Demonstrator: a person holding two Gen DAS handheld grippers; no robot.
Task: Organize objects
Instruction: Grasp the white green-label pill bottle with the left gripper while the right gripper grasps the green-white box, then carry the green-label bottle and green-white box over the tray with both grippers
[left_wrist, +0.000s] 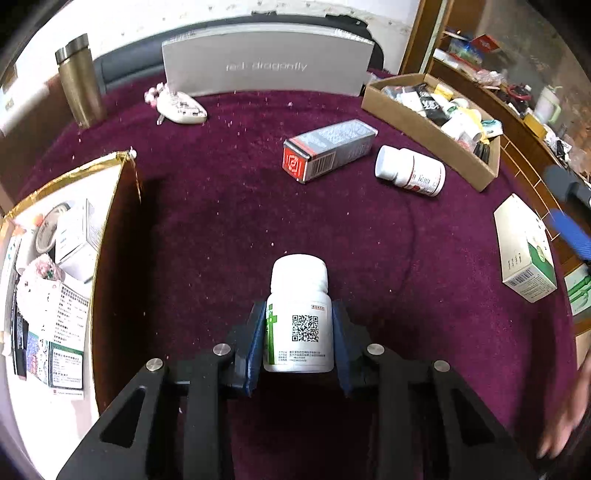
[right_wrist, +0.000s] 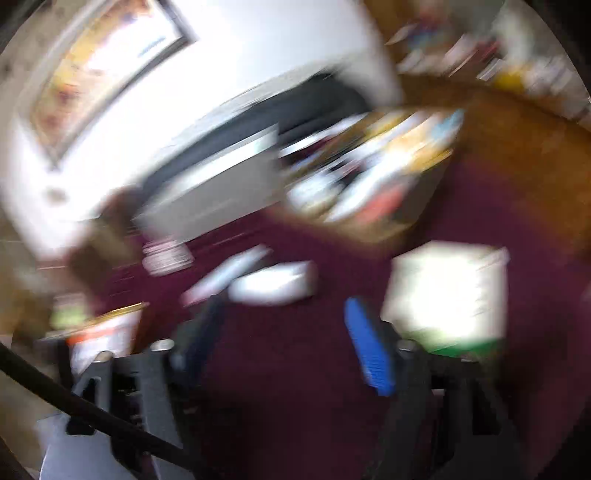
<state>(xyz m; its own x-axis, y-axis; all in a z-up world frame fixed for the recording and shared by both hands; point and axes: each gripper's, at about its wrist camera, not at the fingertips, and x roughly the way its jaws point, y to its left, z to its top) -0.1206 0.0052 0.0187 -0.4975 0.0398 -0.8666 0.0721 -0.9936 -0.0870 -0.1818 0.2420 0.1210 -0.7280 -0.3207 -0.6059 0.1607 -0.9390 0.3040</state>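
My left gripper (left_wrist: 298, 317) is shut on a white pill bottle (left_wrist: 300, 291) with a QR code, held above the purple cloth. A gold-rimmed box (left_wrist: 107, 192) with several packets in it stands at the left. A red and grey carton (left_wrist: 328, 149) and a second white bottle (left_wrist: 410, 170) lie farther out. My right gripper (right_wrist: 284, 325) is open and empty; its view is badly blurred. A white and green carton (right_wrist: 447, 295) lies just right of its right finger (right_wrist: 365, 347), and also shows in the left wrist view (left_wrist: 524, 247).
A cardboard tray (left_wrist: 424, 122) full of small items sits at the far right. A grey box (left_wrist: 266, 62) stands at the back, a metal tumbler (left_wrist: 79, 79) at the far left, a white gadget (left_wrist: 181, 107) near it. A wooden shelf (left_wrist: 517, 96) lies beyond.
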